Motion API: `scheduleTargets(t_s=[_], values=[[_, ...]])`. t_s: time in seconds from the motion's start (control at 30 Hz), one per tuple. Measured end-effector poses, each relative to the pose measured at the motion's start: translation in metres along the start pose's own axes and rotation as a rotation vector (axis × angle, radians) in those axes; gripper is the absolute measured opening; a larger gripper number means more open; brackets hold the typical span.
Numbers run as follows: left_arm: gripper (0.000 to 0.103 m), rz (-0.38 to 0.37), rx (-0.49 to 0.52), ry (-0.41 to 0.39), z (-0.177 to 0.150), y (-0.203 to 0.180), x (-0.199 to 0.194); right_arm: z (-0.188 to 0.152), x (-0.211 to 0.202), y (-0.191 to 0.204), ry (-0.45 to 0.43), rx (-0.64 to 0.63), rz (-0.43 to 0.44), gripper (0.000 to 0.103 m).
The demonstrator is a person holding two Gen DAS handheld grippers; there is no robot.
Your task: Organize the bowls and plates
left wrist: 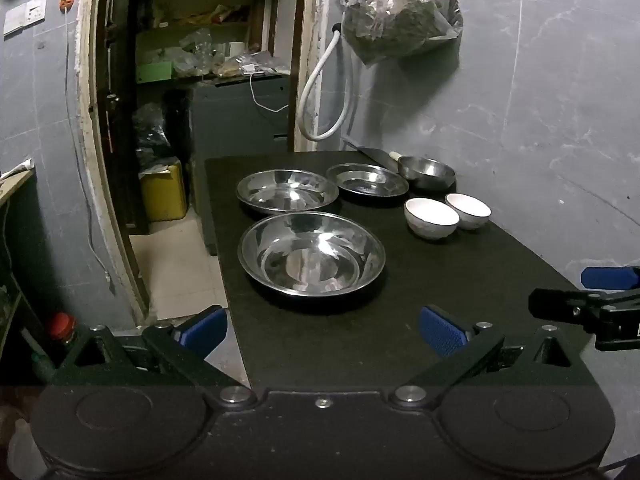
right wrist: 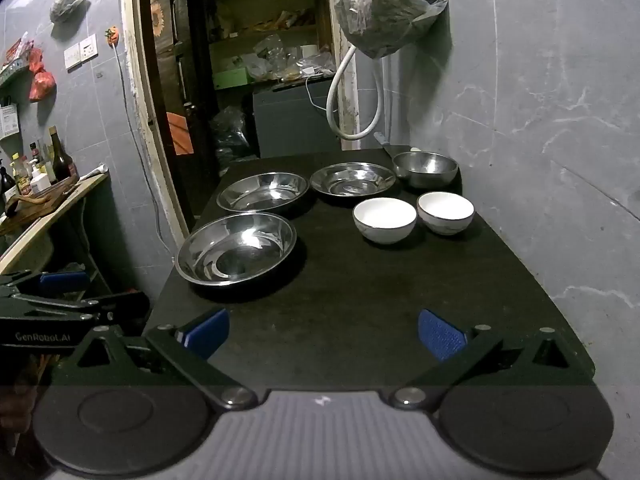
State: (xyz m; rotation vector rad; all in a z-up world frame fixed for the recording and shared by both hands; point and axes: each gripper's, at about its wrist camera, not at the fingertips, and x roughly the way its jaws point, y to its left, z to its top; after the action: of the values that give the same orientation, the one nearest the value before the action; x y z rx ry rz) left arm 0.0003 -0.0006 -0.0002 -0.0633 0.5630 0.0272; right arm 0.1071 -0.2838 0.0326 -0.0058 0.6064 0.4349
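On the black table (left wrist: 360,344) lie three steel plates: a large near one (left wrist: 311,254) (right wrist: 237,247), one behind it (left wrist: 287,191) (right wrist: 263,191), and a smaller one at the back (left wrist: 367,179) (right wrist: 352,179). A steel bowl (left wrist: 427,172) (right wrist: 426,168) stands at the back right. Two white bowls (left wrist: 431,217) (left wrist: 468,210) sit side by side, also in the right wrist view (right wrist: 385,219) (right wrist: 445,211). My left gripper (left wrist: 322,330) is open and empty over the table's near edge. My right gripper (right wrist: 323,334) is open and empty too, to the right of the left one.
A grey wall runs along the table's right side. A filled plastic bag (left wrist: 400,12) and a white hose (left wrist: 324,92) hang above the back of the table. An open doorway with shelves (left wrist: 200,60) is at the left. A wooden counter with bottles (right wrist: 44,192) stands far left.
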Motion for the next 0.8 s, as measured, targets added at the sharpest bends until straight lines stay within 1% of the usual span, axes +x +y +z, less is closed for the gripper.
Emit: scheduleTargets(t_s=[0.43, 0.47, 0.8], values=[[0.102, 0.006, -0.006, 0.003, 0.0008, -0.0087, 0.0004, -0.0012, -0.0026, 0.0021, 0.002, -0.007, 0.0, 0.103], [0.102, -0.005, -0.01, 0.005, -0.0027, -0.0005, -0.0007, -0.0012, -0.0025, 0.0019, 0.002, -0.007, 0.0, 0.103], [0.102, 0.003, -0.021, 0.008, -0.0004, 0.0003, 0.0, -0.0011, -0.0036, 0.0026, 0.001, -0.009, -0.002, 0.103]])
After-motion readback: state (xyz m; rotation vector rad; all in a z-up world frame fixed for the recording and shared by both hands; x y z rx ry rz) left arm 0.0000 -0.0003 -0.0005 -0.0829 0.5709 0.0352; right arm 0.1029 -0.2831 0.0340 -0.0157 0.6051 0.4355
